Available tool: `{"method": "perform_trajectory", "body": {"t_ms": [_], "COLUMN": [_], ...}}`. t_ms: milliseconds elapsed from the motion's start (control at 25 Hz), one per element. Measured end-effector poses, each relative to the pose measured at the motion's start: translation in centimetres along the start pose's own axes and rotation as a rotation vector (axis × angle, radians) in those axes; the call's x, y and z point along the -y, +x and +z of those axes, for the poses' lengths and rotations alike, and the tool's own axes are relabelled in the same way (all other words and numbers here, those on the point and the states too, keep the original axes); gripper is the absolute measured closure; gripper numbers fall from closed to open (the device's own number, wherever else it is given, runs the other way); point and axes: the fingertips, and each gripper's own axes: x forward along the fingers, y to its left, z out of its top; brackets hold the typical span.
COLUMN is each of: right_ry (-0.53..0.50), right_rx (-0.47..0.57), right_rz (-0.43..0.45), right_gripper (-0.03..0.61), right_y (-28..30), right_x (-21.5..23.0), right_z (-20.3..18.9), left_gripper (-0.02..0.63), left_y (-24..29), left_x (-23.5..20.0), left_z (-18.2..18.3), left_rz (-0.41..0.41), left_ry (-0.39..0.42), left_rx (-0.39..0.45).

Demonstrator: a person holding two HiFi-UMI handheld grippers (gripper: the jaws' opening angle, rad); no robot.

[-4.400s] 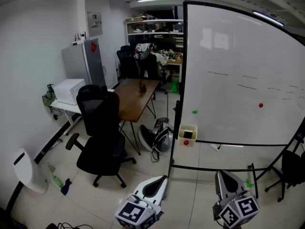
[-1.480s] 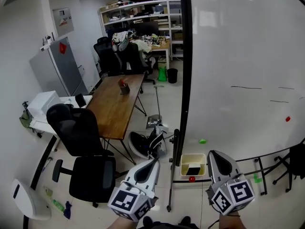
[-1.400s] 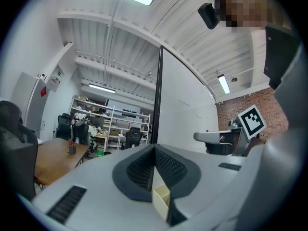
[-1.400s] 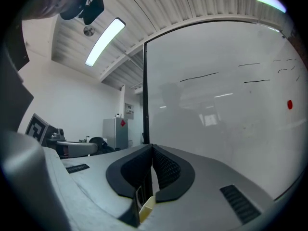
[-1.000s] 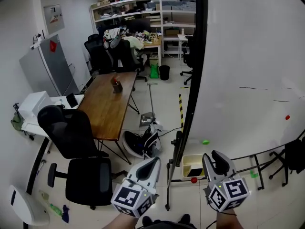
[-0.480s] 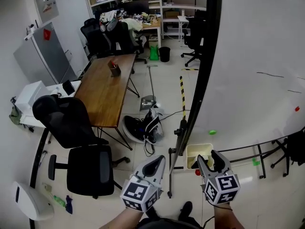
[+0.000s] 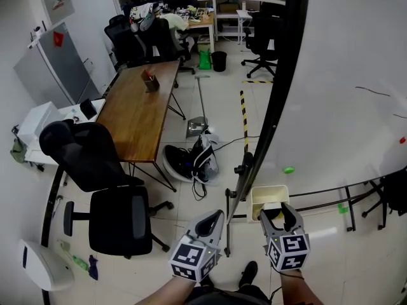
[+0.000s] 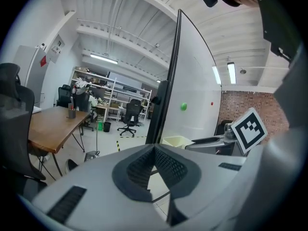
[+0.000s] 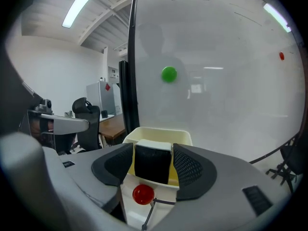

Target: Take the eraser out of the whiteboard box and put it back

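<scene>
Right gripper view: right tongs spread wide, jaws just been opening, gripping nothing. Eraser stands upright in whiteboard box, lined up between jaws, untouched. Left tongs closed, empty. I judge step as reach for take-out. Next move: I ease right tongs forward until jaws flank eraser, close, lift clear of box.

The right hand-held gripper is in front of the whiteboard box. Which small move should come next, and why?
Probably ease the right hand-held gripper forward a little, until its pads flank the eraser, then close. Its jaws have just been opening and stand wide. The eraser, upright in the box, shows in the gap between them, but the pads do not press on it.
</scene>
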Motion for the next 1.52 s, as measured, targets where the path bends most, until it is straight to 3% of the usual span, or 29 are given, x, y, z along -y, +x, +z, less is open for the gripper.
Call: {"method": "perform_trajectory", "body": {"t_ms": [360,560,760,1200,1520], "right_ry": [0.021,0.046,0.059,0.036,-0.007], "right_rx": [-0.017,0.000,0.081,0.330,0.424], "right_rz": [-0.019,-0.006,0.011,0.099,0.128], "right_gripper": [0.308,0.313,0.316,0.319,0.319], "right_y": [1.3,0.9,-2.0,-12.2,-16.8], "right_x": [0.2,-0.1,0.0,-2.2,-3.3], "right_z": [-0.8,0.3,4.7,16.2,20.5], "left_gripper": [0.586,0.586,0.586,0.588,0.589], "left_y": [0.7,0.0,-1.6,-7.5,-9.7], "left_x": [-0.4,-0.8,0.3,5.8,7.3], "left_z": [-0.7,0.9,4.4,13.9,16.0], "left_rz": [-0.003,0.006,0.015,-0.057,-0.053], "left_ry": [-0.007,0.011,0.039,0.105,0.161], "left_rx": [-0.013,0.005,0.048,0.218,0.263]}}
